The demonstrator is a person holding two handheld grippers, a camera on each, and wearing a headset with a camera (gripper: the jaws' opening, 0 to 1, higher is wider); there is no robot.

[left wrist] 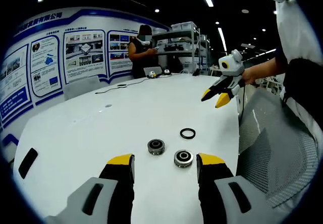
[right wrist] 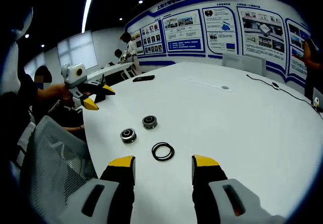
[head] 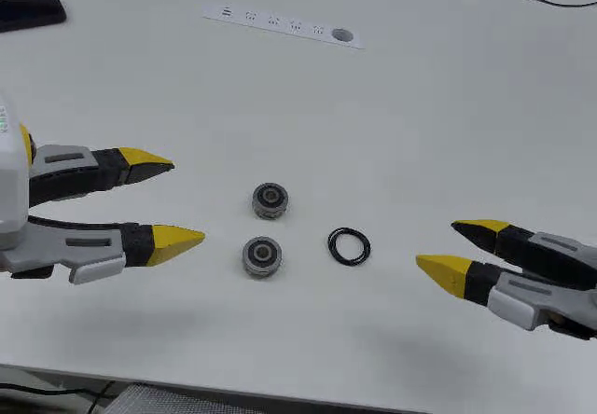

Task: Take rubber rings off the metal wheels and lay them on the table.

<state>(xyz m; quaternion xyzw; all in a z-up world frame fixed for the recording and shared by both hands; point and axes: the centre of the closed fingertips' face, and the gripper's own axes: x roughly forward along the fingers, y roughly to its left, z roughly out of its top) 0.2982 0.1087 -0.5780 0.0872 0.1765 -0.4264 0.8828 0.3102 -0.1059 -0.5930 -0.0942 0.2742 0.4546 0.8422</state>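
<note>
Two small metal wheels lie flat on the white bench [head: 420,106], the far wheel [head: 270,200] and the near wheel [head: 262,255] close together but not touching. A black rubber ring [head: 349,246] lies loose on the bench just right of the near wheel, clear of it. It may be two loops overlapped; I can't tell.

The left claw [head: 168,200] hovers left of the wheels, spread wide and holding nothing, with both wheels ahead of its tips and roughly in line with the gap. The right claw [head: 457,246] hovers on the other side, parted and empty, the loose ring between it and the wheels.

The wheels look hard, smooth and dense for their size, likely to skid if nudged. I would pin one by its outer edge. A ring is thin, soft and stretchy, best pinched at the rim and peeled outward. Whether either groove holds one is too small to see.
</note>
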